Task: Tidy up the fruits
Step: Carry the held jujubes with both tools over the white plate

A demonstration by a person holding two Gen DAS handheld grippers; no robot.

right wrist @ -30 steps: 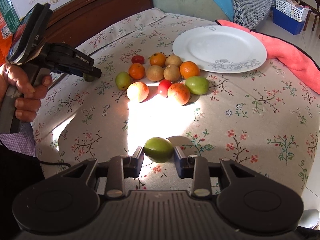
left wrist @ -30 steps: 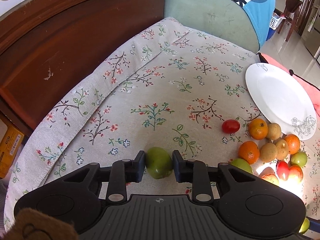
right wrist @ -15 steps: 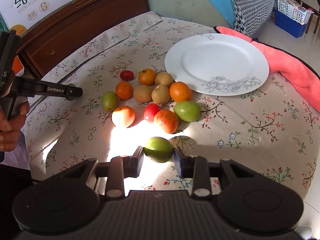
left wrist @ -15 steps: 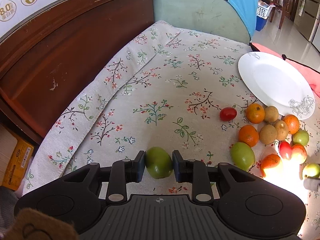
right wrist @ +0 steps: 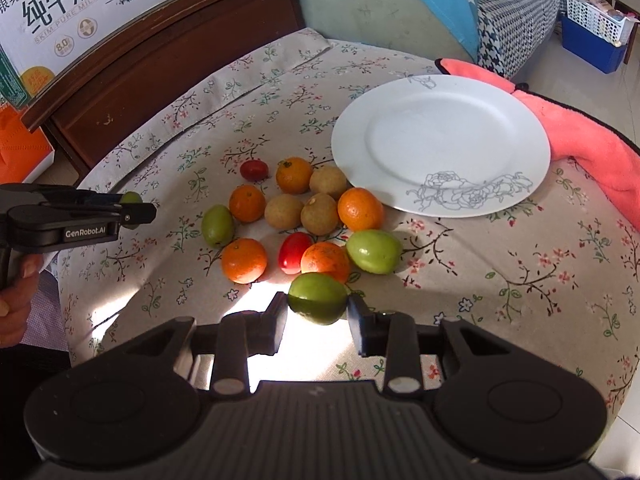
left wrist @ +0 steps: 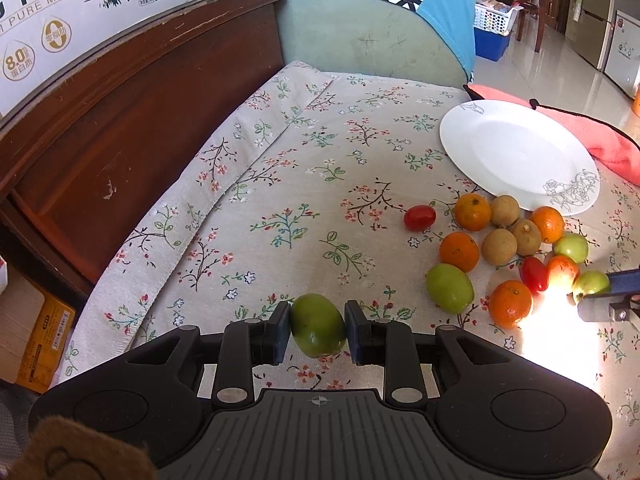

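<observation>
A floral tablecloth (right wrist: 500, 280) covered the round table, bearing a white plate (right wrist: 440, 140), a pink towel (right wrist: 592, 152) and a cluster of loose fruits (right wrist: 304, 216).

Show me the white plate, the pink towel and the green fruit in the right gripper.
white plate (right wrist: 440, 140), right wrist view, bare centre.
pink towel (right wrist: 592, 152), right wrist view, middle fold.
green fruit (right wrist: 318, 298), right wrist view, front skin.
</observation>
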